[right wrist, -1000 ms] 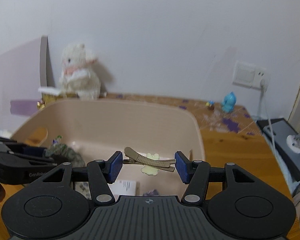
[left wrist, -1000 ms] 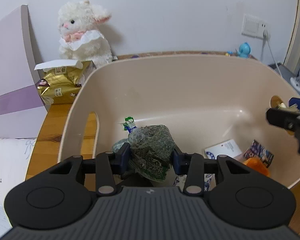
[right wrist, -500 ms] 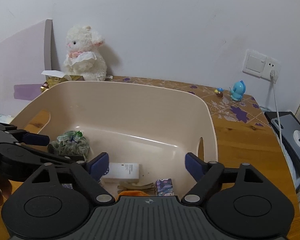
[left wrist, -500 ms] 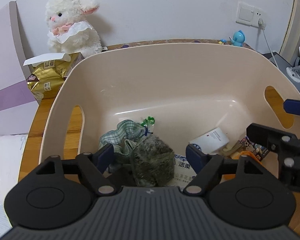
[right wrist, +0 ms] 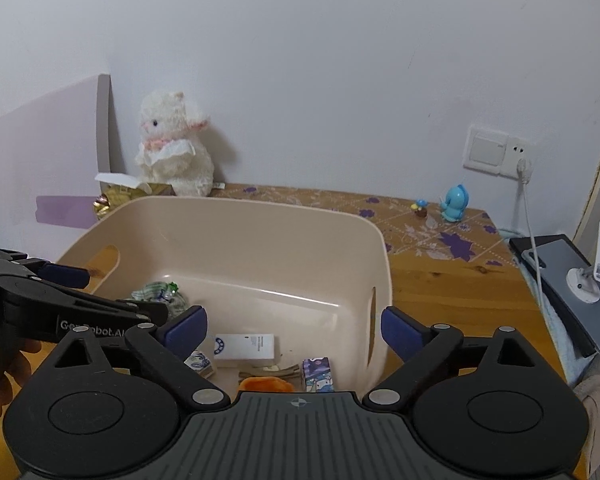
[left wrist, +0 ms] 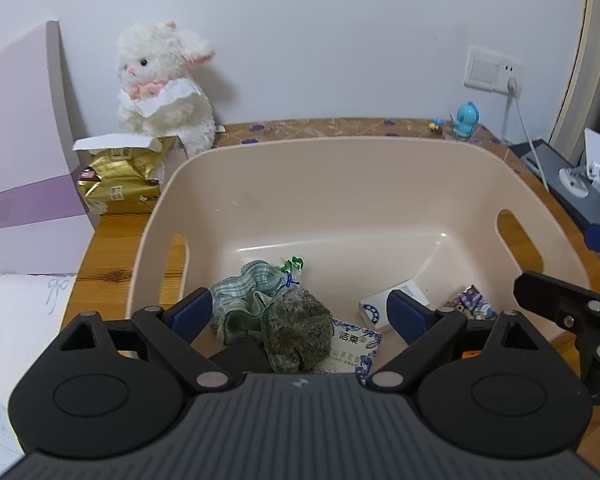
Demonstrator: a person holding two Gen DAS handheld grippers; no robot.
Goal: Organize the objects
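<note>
Both tongs released since 1 s ago: herb pouch and hair clip now lie in the beige bin (left wrist: 364,184) mid-bench. Left tongs (left wrist: 300,312) wide open, empty; pouch (left wrist: 296,328) w/ checked cloth (left wrist: 244,296) sits directly below, at bin's left-front. Right tongs (right wrist: 292,328) also wide open, empty, over bin's front edge; hair clip (right wrist: 268,370) beneath, long axis left-right, nearer right tongs.

I count 1 bin (left wrist: 340,168) | 1 green cloth (left wrist: 252,280) | 1 herb bag (left wrist: 300,328) | 1 white box (right wrist: 244,347) | 2 tissue packs (left wrist: 354,346) (right wrist: 318,374) | 1 hair clip (right wrist: 268,371) | 1 orange item (right wrist: 266,384) | 1 plush lamb (left wrist: 164,84) | 1 gold packet (left wrist: 120,184) | 1 blue figurine (left wrist: 466,118) | 2 grippers (left wrist: 298,312) (right wrist: 294,330)
</note>
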